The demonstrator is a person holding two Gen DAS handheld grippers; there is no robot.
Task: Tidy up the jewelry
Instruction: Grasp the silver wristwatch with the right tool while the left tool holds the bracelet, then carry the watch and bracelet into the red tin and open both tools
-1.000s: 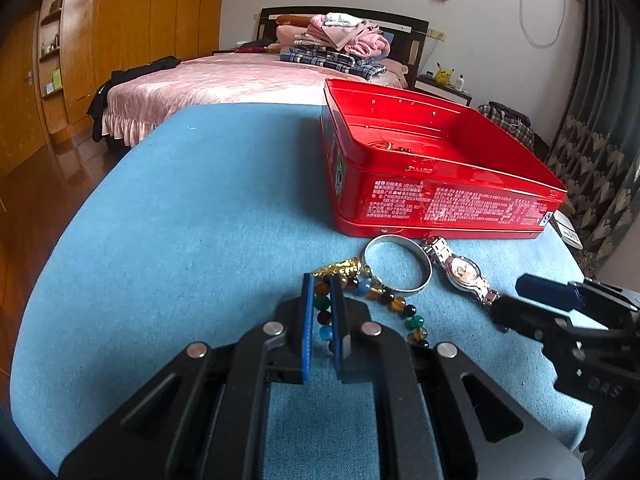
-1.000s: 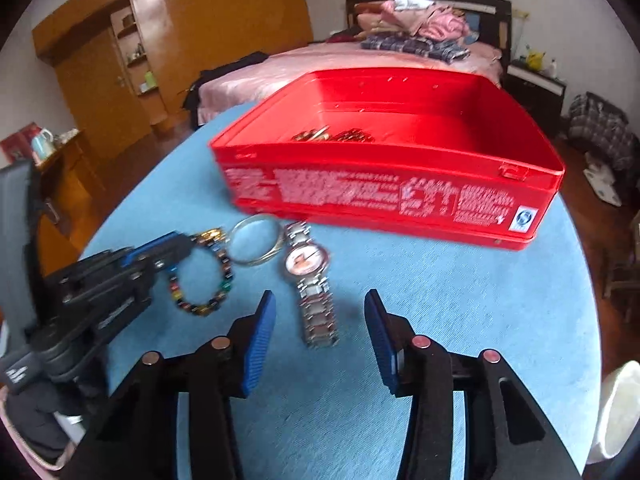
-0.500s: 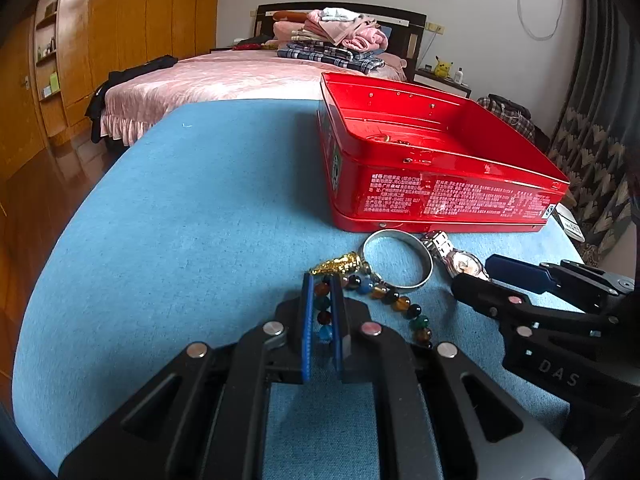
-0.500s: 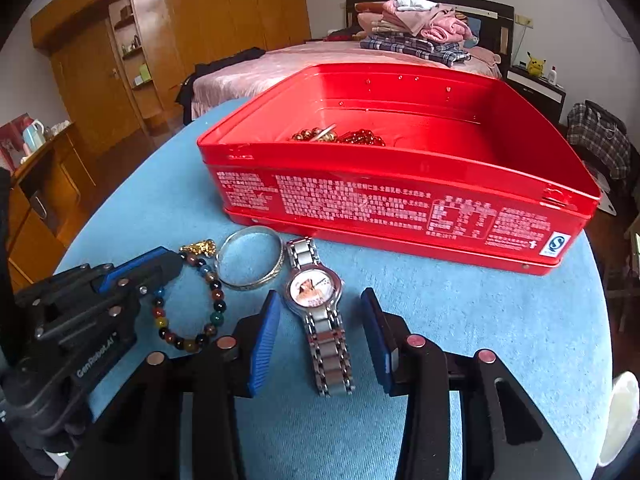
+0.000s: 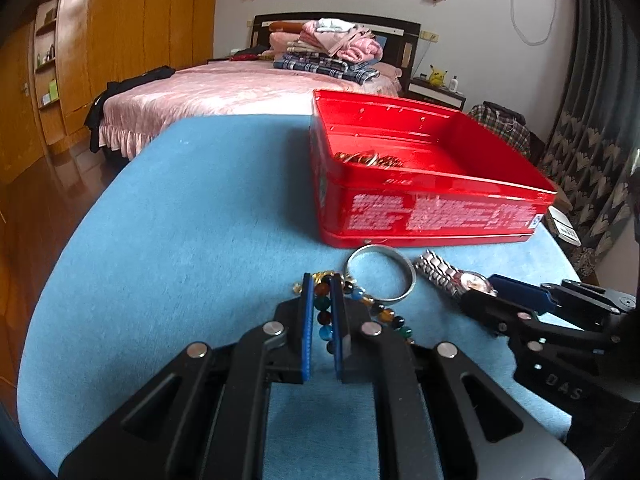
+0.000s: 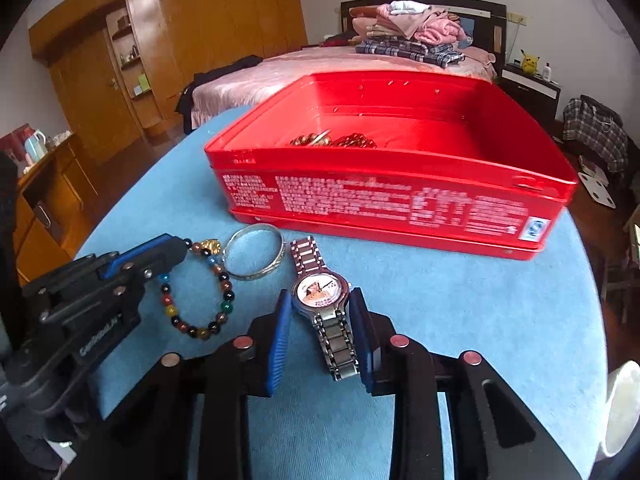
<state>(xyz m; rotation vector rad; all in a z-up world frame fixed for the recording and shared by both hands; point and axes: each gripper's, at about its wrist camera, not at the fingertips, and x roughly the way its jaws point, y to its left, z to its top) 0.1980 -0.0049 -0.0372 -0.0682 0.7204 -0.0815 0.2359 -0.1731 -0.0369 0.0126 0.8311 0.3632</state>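
Note:
A bead bracelet (image 5: pixel 325 312) (image 6: pixel 196 296) with a gold charm lies on the blue table. My left gripper (image 5: pixel 322 280) is shut on its near side; it also shows in the right wrist view (image 6: pixel 176 248). A silver bangle (image 5: pixel 380 278) (image 6: pixel 256 252) lies beside the beads. A silver watch (image 6: pixel 322 294) (image 5: pixel 452 276) lies to its right. My right gripper (image 6: pixel 320 304) is open, its pads on either side of the watch face. The open red tin (image 5: pixel 424 216) (image 6: pixel 384 200) behind holds gold and red-brown jewelry (image 6: pixel 336 141).
The blue round table (image 6: pixel 460 320) ends close on the right and left. A bed (image 5: pixel 240 88) with folded clothes stands behind, wooden wardrobes at the left. A white object (image 6: pixel 622 408) sits at the right edge.
My right gripper has moved forward until its open pads straddle the watch. My left gripper stays shut on the bead bracelet and has barely shifted.

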